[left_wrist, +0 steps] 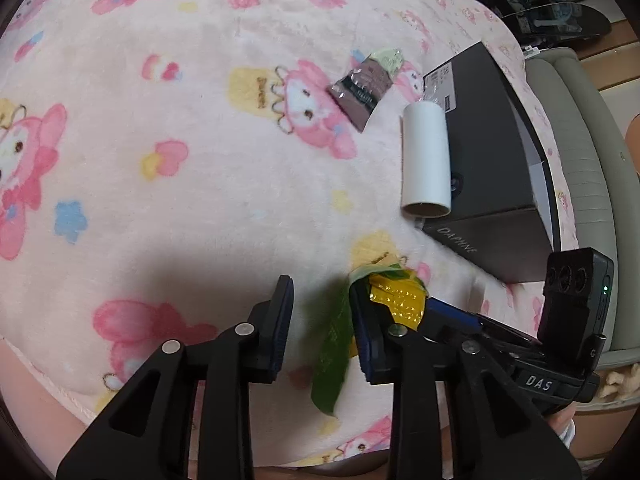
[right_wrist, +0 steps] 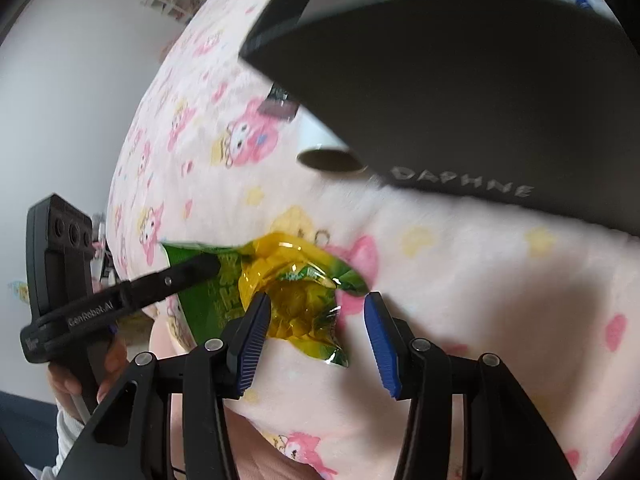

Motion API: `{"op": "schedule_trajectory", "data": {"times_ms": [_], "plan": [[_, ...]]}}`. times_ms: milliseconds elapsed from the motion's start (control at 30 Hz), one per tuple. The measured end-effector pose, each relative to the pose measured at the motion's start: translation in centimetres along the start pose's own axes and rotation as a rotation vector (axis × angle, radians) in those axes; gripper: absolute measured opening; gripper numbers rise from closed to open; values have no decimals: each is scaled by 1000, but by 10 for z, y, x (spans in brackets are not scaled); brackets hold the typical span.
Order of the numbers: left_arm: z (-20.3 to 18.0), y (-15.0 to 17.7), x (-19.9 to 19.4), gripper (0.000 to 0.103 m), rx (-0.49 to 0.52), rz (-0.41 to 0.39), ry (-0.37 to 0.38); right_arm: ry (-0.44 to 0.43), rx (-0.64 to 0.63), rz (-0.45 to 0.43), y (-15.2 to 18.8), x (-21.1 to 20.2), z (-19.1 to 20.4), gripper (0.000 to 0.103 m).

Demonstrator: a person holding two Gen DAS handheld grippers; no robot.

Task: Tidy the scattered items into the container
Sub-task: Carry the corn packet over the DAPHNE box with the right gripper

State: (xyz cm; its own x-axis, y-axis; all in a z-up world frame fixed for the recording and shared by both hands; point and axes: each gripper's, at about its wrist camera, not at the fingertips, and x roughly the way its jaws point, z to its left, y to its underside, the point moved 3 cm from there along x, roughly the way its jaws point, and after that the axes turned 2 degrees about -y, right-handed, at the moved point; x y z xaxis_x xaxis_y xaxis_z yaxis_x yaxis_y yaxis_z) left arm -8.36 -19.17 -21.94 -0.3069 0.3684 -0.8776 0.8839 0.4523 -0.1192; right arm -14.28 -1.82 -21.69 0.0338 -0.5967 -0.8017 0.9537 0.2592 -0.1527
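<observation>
Three loose items lie on a pink plush blanket [left_wrist: 208, 184] printed with cartoon rabbits, spread over a bed: one green-and-yellow snack wrapper [right_wrist: 296, 296], one brown snack packet [left_wrist: 360, 90] and one white cardboard tube [left_wrist: 426, 160]. One black shoebox [left_wrist: 492, 168] marked DAPHNE sits at the blanket's right edge, the tube touching its side. A white wall shows beyond the bed. The left hand-held gripper [left_wrist: 322, 328] hangs low over the wrapper's green end, jaws spread. The right hand-held gripper [right_wrist: 316, 340] is also spread, straddling the wrapper's yellow end, just beside the shoebox.
</observation>
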Motion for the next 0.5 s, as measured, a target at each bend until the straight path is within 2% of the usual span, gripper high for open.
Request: {"op": "schedule_trajectory", "data": {"times_ms": [167,233,267,333,433,500], "plan": [[13,4,9,26,-57,0,-2,-30,14,5,0,9,-4,57],[13,6,11,20,-52,-1,-8,-58,16,6,0,12,-7,61],[10,8,10,13,-40,5,-3,-82,24,6,0,13,-9,62],[2,13,5,3,-17,19,22,-135,43,2,1,12,-10,62],[-11,19,-7,2,17,6,19,-218,20,1,2,8,-2,59],[-20,22,-15,4,36,-3,22,-216,-3,-17,2,2,1,50]]}}
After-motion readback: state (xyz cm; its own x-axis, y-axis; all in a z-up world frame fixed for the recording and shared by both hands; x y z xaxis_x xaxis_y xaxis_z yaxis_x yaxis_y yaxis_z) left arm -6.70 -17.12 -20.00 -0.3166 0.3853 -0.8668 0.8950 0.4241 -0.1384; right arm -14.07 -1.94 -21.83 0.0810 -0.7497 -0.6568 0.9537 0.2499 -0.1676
